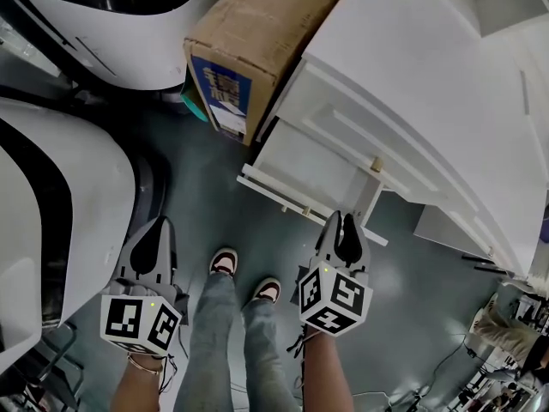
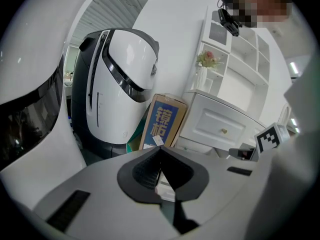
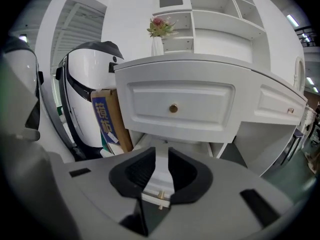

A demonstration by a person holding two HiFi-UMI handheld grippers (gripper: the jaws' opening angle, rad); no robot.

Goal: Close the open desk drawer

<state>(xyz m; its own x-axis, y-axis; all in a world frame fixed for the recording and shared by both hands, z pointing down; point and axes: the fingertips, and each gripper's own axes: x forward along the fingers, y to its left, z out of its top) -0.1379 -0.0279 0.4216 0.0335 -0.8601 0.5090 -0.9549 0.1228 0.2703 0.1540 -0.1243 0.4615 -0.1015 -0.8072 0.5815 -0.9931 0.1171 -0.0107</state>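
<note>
The white desk (image 1: 446, 84) fills the upper right of the head view. Its lower drawer (image 1: 304, 166) stands pulled out over the floor, with a small brass knob (image 1: 305, 210) on the front panel. My right gripper (image 1: 341, 219) hovers just in front of that panel. In the right gripper view the jaws (image 3: 160, 151) are open with a narrow gap, and the drawer front and its knob (image 3: 161, 196) show through the gap, with no pad pressing on them. The upper drawer (image 3: 180, 104) is closed. My left gripper (image 1: 156, 223) hangs lower left, away from the desk, its fingertips (image 2: 160, 148) together on nothing.
A tall cardboard box (image 1: 257, 41) leans against the desk's left side, close to the drawer. A big white rounded machine (image 1: 60, 213) stands on the left. The person's legs and shoes (image 1: 225, 263) are between the grippers. Shelves with a flower vase (image 3: 159, 29) rise above the desk.
</note>
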